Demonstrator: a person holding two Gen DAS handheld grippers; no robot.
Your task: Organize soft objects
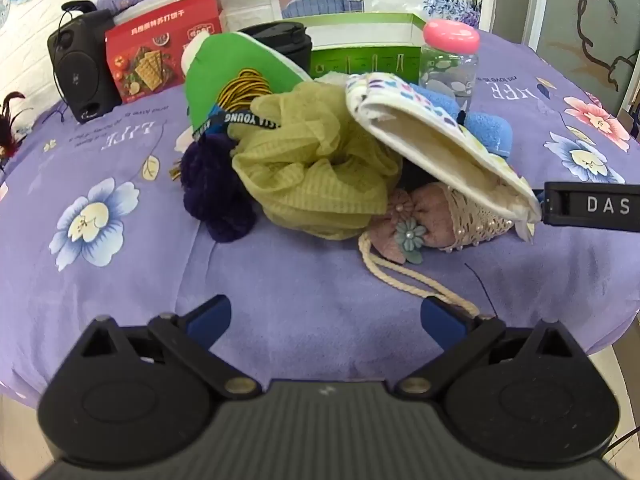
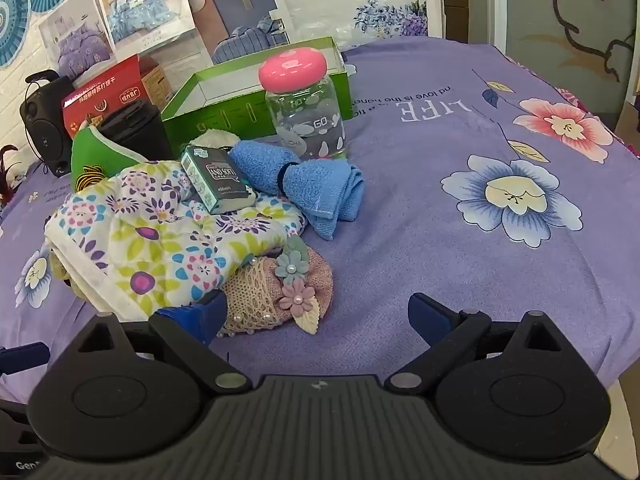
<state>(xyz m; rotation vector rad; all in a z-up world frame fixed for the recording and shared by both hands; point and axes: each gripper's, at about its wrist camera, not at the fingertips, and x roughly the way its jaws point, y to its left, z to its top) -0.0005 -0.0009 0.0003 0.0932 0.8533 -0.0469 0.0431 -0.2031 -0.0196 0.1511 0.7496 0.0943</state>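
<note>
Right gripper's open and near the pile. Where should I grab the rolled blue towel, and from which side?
Take the blue towel at its narrow waist, where a dark band cinches it. Come from above with the right gripper, fingers straddling the band. That is probably the firmest, slimmest part. The loose folded end nearer the camera would likely unroll. The left end lies against the small green box, so avoid it.

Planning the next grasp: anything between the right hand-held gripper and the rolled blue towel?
Nothing visible. The right hand-held gripper is open, with bare purple cloth up to the blue towel. The pink flowered pouch sits left of that line.
</note>
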